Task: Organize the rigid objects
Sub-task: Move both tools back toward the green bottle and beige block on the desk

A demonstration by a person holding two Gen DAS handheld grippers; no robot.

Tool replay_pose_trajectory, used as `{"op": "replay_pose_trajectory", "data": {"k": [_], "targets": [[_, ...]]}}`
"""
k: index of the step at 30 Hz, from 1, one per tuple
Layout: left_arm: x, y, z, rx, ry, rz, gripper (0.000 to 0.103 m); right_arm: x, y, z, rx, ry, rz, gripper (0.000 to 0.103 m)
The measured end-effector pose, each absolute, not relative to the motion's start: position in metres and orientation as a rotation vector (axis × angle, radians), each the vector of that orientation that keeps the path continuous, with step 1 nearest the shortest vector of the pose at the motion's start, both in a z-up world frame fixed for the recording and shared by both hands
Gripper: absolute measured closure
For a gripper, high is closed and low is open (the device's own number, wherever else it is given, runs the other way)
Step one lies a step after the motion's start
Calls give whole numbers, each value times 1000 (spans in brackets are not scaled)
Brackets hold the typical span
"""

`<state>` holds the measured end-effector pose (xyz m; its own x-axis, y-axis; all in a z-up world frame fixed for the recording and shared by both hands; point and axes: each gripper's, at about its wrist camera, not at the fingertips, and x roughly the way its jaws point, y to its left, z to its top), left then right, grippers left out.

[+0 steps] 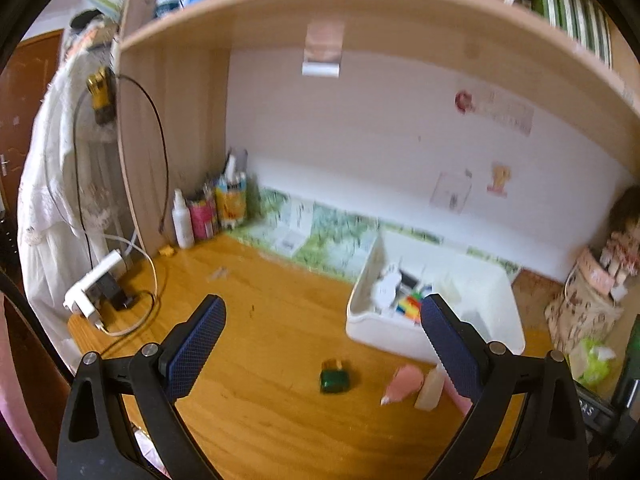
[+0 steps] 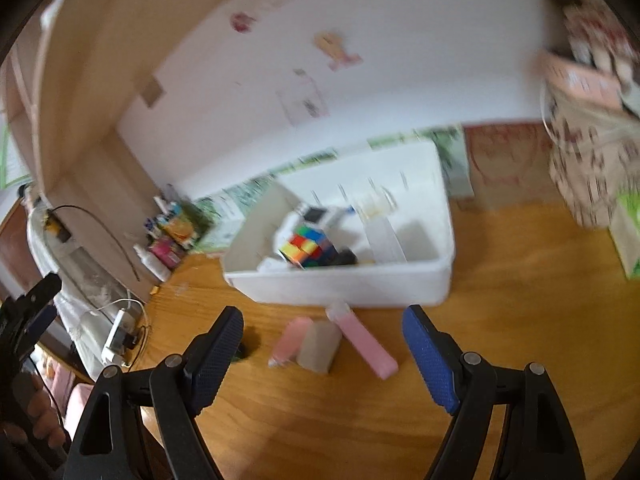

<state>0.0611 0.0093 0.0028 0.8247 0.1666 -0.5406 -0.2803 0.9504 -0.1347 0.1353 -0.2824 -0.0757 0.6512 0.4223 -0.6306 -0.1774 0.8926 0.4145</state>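
A: Both grippers? 
B: Left gripper [image 1: 322, 336] and right gripper [image 2: 322, 344] gape wide, empty. Near on wood desk [image 2: 500, 320]: green block [image 1: 335, 378], pink bar [image 2: 362, 340], grey wedge [image 2: 318, 346], pink tube [image 2: 290, 340].
A: Behind?
B: White plastic bin [image 2: 344, 288] w/ colour cube [image 2: 307, 246]; rest blurred.

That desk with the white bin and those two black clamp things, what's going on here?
A person is tidying small hard items into the white bin using two handheld grippers. Both the left gripper and right gripper are open and empty. The bin already holds a colourful puzzle cube. On the desk lie a green item, two pink pieces and a pale block.
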Motion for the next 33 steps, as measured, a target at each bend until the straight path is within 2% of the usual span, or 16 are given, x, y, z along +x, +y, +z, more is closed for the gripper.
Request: {"op": "replay_pose_trajectory", "data": {"k": [9,16,33], "targets": [[95,32,-50,-229,787,205,4,135,-275,-126,447,946,222,21],[118,48,-74,-178,899,162,5,141,-259,-151,544,1012,158,21],[183,35,-123,143,1071,-248,5,143,-223,-185,740,987,-78,21]]}}
